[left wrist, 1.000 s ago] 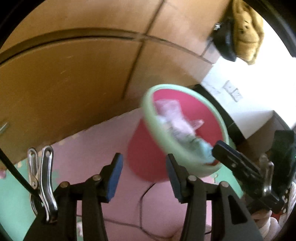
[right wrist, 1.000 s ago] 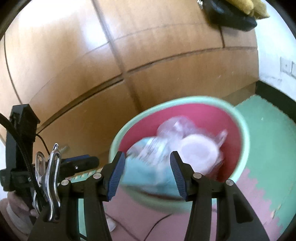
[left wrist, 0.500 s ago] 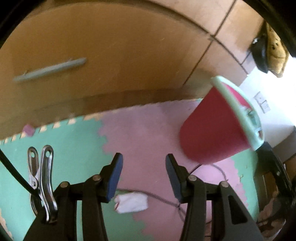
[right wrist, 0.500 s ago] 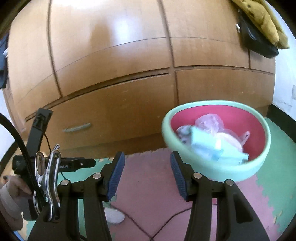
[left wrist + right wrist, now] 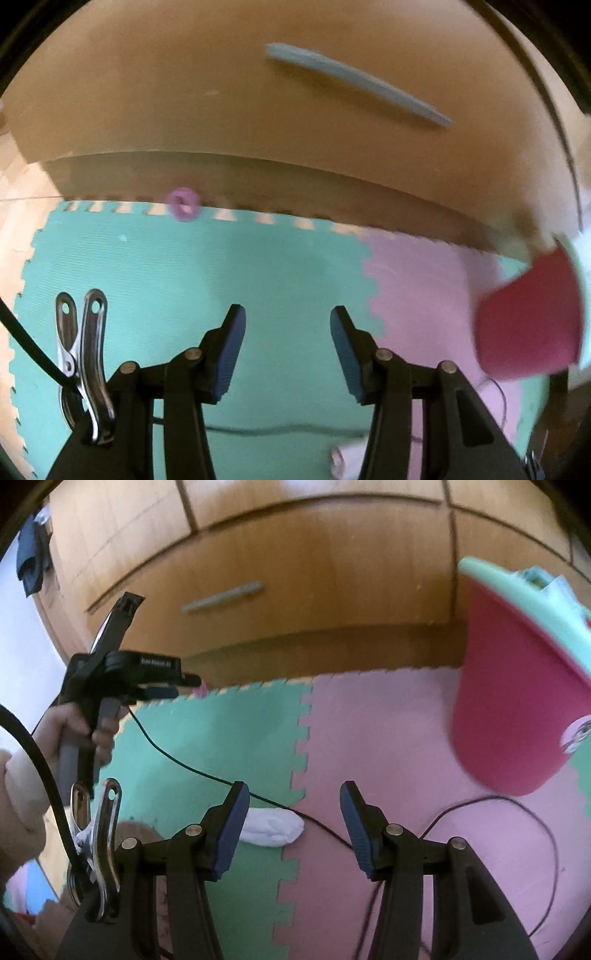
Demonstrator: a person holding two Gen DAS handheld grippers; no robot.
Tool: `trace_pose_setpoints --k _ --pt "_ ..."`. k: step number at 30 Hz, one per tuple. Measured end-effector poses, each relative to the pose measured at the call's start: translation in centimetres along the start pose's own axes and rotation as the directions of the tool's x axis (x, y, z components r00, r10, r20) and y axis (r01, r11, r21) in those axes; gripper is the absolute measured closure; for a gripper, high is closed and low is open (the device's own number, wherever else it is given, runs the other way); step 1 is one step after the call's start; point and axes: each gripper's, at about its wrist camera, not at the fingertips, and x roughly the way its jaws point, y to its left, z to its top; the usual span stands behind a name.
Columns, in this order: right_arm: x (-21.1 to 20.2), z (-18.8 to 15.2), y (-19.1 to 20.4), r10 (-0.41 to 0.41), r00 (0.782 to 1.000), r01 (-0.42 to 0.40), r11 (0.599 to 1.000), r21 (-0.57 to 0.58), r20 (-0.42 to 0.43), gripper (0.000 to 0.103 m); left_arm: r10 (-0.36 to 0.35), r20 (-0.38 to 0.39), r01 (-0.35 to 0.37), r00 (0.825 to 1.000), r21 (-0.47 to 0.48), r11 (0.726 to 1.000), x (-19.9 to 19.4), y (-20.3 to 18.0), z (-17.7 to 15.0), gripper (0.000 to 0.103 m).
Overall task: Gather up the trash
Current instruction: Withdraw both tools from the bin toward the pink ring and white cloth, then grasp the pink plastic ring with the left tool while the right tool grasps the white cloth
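Empty hand-held gripper (image 5: 287, 325) over green mat (image 5: 184, 280), jaws apart.

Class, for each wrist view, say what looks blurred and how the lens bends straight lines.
Left wrist view: the grey drawer handle and the red bin with mint rim are smeared; the cabinet base bows. Right wrist view: sharper, but the bin's edge is soft; drawer seams curve.

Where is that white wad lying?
In the right wrist view, the white wad lies on the mat, on the green-pink seam, just behind the right gripper's left finger.
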Motion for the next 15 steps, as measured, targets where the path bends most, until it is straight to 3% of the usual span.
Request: trace_pose_setpoints --k 5,15 --pt "2.1 -0.3 0.1 0.010 0.999 -0.011 1.000 -0.005 -0.047 0.051 0.040 0.043 -0.038 0.998 -0.058 0.998 3.5 3.3 1.7 0.053" --pt "4.5 -1.6 -0.5 0.008 0.996 -0.004 0.998 0.057 -0.085 0.051 0.164 0.099 -0.160 0.981 -0.049 0.986 11.2 7.8 5.1 0.053"
